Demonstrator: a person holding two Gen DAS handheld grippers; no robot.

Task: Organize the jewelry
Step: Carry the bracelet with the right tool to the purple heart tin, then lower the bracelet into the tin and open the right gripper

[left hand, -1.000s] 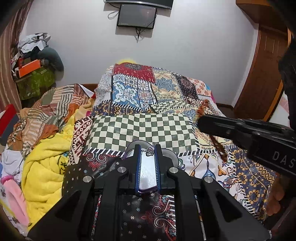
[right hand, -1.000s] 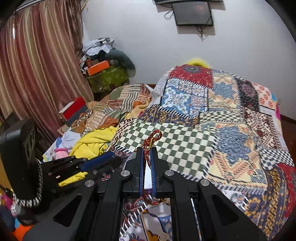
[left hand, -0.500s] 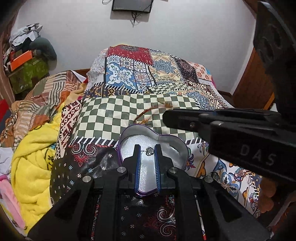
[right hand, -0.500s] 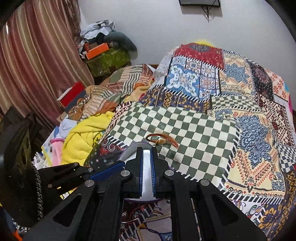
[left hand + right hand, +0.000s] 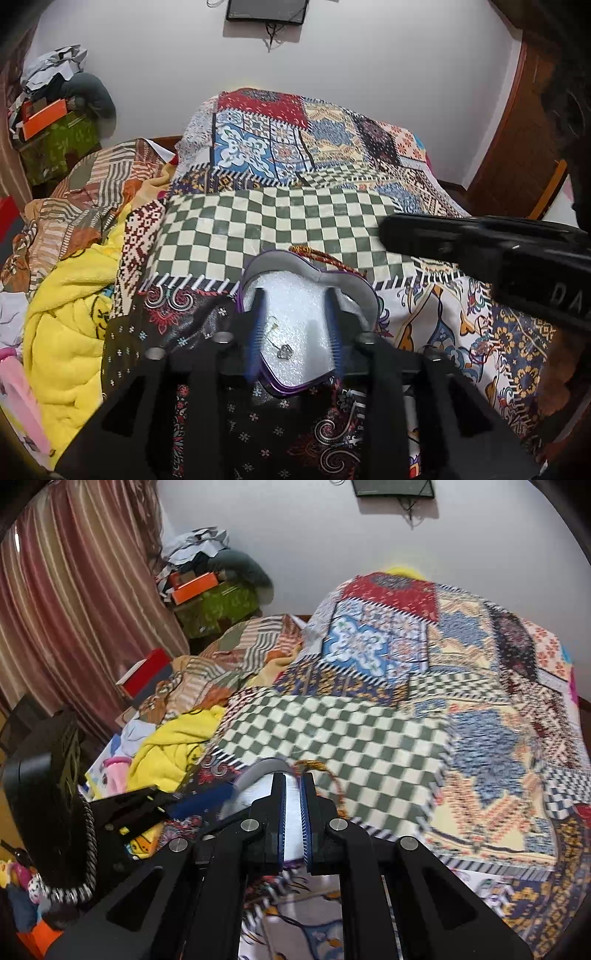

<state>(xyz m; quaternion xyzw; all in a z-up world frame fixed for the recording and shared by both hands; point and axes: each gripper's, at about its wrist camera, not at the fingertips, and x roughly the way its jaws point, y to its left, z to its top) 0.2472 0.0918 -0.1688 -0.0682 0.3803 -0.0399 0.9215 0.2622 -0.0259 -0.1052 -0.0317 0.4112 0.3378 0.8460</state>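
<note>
A heart-shaped purple jewelry box (image 5: 295, 317) with white foam lining lies on the patchwork bedspread. A small silver heart pendant (image 5: 284, 352) on a thin chain lies on the foam. My left gripper (image 5: 295, 314) is open, its fingers straddling the box above the pendant. A red-and-gold cord bracelet (image 5: 321, 255) lies on the checkered patch just behind the box; it also shows in the right wrist view (image 5: 325, 775). My right gripper (image 5: 293, 794) has its jaws nearly closed with nothing between them, hovering by the box (image 5: 258, 779).
The bed (image 5: 295, 221) is covered in a patterned quilt. A yellow blanket (image 5: 66, 314) and piled clothes lie left. Boxes and bags (image 5: 51, 122) stack in the left corner. A curtain (image 5: 74, 609) hangs left; a wooden door (image 5: 517, 140) stands right.
My left gripper opened and let the silver pendant fall onto the foam. My right gripper earlier dropped the red cord bracelet onto the checkered patch and has drawn back right.
</note>
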